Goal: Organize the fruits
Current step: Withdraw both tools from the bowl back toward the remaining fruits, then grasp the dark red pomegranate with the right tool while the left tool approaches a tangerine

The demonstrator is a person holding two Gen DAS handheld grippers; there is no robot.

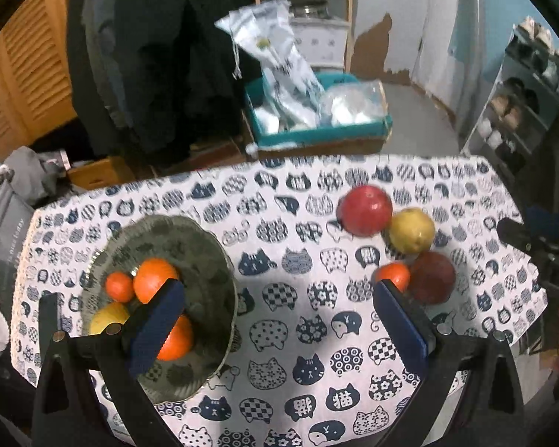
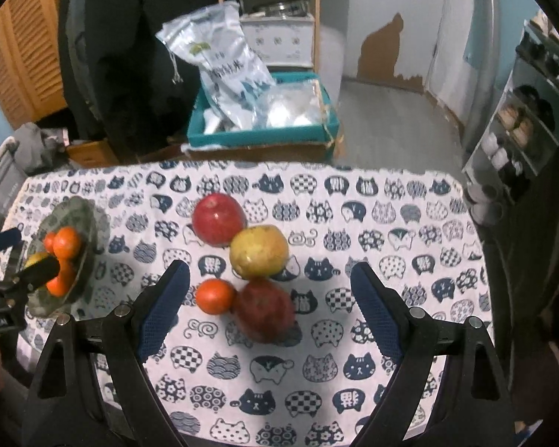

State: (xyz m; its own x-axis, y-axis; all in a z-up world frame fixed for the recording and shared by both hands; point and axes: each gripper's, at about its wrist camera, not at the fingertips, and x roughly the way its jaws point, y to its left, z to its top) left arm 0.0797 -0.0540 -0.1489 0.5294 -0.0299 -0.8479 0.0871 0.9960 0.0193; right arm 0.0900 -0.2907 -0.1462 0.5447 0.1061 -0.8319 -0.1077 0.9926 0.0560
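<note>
Left gripper (image 1: 279,309): fingers wide apart, holding nothing
Right gripper (image 2: 270,298): spread open over the loose fruit
Bowl (image 1: 212,260): 3 oranges, 1 yellow fruit
Tablecloth (image 2: 354,372): 4 fruits huddled together

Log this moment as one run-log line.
left gripper: open, empty | right gripper: open, empty | bowl: four fruits | cloth: four fruits loose

The right gripper (image 2: 270,309) hung above the tabletop (image 2: 391,372), its jaws spread wide with nothing between the pads. Between and beyond them lay four fruits in a cluster: a dark red apple (image 2: 266,307) nearest, a small orange (image 2: 215,296) touching its left side, a yellow apple (image 2: 259,256) just behind, and a bright red apple (image 2: 218,219) farthest. At far left, a green bowl (image 2: 87,223) held oranges, with the left gripper (image 2: 33,275) over it.
</note>
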